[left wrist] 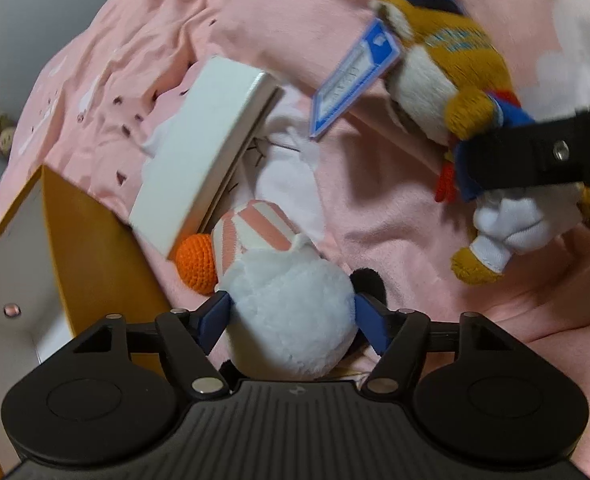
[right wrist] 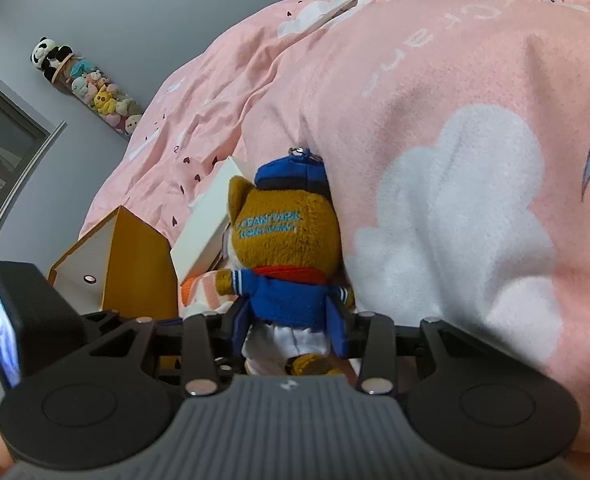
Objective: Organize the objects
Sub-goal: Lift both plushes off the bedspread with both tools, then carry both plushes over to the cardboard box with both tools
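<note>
My left gripper [left wrist: 293,322] is shut on a white plush toy [left wrist: 291,312] with a pink-striped part and an orange crocheted ball [left wrist: 195,264]. It holds the toy over the pink bedding. My right gripper [right wrist: 289,330] is shut on a brown plush mascot [right wrist: 287,240] in a blue sailor suit and cap. The mascot also shows in the left wrist view [left wrist: 451,76] at upper right, with a blue paper tag [left wrist: 355,76] hanging from it. The right gripper's finger [left wrist: 535,152] crosses it there.
A white box lid [left wrist: 203,152] leans on the bedding beside an open yellow box [left wrist: 91,232], also seen in the right wrist view [right wrist: 135,256]. The pink duvet [right wrist: 435,120] bulges to the right. A column of small plush toys [right wrist: 87,84] hangs on the grey wall.
</note>
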### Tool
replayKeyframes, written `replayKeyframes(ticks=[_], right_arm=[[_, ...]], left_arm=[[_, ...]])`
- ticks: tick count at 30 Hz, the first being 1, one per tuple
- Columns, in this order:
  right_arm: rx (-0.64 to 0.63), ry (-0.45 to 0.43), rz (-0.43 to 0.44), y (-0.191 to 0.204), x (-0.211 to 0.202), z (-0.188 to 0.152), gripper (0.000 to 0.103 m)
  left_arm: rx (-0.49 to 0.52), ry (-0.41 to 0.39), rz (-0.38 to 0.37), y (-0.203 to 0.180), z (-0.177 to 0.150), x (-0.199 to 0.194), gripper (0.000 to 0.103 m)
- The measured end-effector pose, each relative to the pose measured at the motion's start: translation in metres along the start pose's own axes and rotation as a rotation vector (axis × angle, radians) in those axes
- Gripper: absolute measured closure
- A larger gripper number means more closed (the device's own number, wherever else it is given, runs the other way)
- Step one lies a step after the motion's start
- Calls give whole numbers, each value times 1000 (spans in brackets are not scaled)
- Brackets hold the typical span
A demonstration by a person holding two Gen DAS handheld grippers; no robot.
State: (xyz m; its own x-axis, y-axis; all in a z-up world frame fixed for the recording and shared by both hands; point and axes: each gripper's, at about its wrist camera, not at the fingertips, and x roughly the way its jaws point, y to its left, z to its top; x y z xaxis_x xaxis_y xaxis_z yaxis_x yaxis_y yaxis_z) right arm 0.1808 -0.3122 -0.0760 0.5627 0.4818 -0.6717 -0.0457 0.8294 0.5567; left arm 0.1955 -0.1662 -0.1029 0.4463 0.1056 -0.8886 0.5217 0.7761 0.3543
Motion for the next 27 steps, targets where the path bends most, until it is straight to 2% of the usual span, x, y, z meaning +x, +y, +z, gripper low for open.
replayKeyframes(ticks=[3,9,16,19,21,24,25,27], right_arm=[[-1,7,0,0,2,0,61],[-12,12,-11,2,3,0,61],[-16,13,-26,2,4,-1,62],[-15,12,-22,2,4,-1,61],[-11,9,-19,1,2,-2,61],[-3,-4,-4,-1,-4,-4,62],[2,-8,3,-3,-5,-4,63],[7,-16,13,-4,-9,-4,63]], left_arm=[[57,-11,29,-9,-2,5,20],[81,-45,37,-8,-10,5,19],[152,-26,49,-8,-14,6,19],[218,-46,90,-19,-21,3,20],[185,-70,108,-21,-24,-1,24],[77,-112,84,-10,-27,-13,30],[42,-132,69,-5,-28,-20,31],[-61,-176,-8,8,-36,-35,32]])
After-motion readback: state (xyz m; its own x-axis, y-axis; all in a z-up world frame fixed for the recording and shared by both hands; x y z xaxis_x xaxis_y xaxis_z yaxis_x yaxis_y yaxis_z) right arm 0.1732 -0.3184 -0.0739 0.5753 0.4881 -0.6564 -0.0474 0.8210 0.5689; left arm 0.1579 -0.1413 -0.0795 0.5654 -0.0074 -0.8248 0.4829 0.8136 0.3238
